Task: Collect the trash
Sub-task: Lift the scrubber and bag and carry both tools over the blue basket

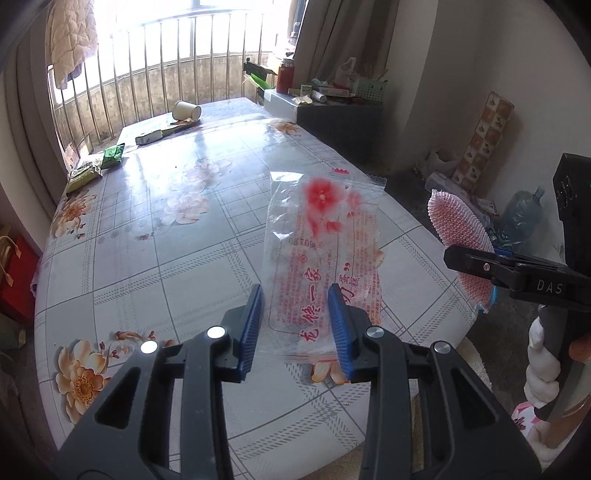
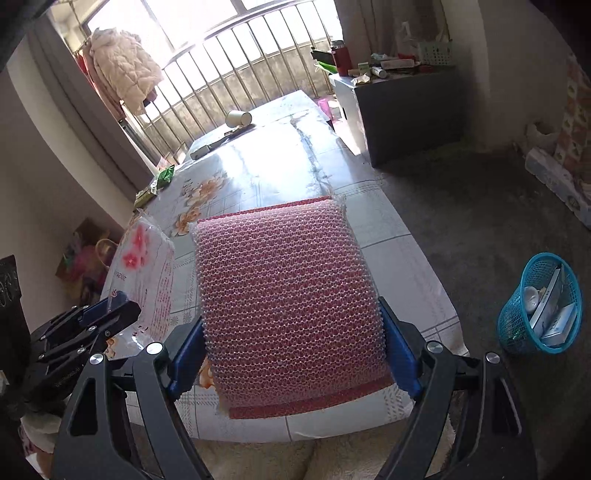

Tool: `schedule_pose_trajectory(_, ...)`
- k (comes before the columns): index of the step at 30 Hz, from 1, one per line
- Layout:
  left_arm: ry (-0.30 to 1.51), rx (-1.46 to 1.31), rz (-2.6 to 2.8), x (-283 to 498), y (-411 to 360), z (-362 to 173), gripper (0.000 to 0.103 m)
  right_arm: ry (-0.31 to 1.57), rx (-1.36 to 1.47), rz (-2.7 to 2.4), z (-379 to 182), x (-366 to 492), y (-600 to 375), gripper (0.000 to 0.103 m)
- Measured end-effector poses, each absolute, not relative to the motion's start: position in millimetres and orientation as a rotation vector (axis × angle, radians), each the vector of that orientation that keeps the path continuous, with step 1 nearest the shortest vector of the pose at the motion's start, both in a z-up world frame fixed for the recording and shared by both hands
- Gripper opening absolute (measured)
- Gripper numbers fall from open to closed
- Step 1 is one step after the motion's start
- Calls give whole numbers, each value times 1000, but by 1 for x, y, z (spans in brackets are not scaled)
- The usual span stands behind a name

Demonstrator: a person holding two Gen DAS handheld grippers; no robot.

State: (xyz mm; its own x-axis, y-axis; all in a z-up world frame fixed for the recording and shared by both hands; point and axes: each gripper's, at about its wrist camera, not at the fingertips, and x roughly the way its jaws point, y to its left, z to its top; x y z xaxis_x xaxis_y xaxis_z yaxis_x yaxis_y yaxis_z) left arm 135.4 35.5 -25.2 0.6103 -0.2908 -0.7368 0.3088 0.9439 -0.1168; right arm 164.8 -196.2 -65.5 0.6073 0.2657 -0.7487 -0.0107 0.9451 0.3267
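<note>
Left tool nearest, pads pinching clear plastic wrapper with red flower print, held above worktop. Right tool spread wide, clamped on pink bubble-textured pad, also lifted. Blue basket on floor already holds boxes, scraps. Left to collect: paper cup, green packets, carton at far worktop end.

Paper cup at table's far end

We're in a lived-in home: floral-cloth table, barred window w/ hung jacket, curtains.
</note>
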Motion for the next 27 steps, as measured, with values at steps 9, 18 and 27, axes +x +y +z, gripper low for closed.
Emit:
schedule_pose_trajectory(9, 813, 80, -448, 121, -15, 0, 33, 816, 419, 105, -49, 126, -245, 81)
schedule_pose_trajectory(18, 807, 169, -628, 118, -120, 19, 33, 706, 583, -66, -50, 65, -352, 81)
schedule_pose_trajectory(27, 950, 299, -870, 135, -298, -9, 33, 634, 880, -391, -111, -18, -513, 81)
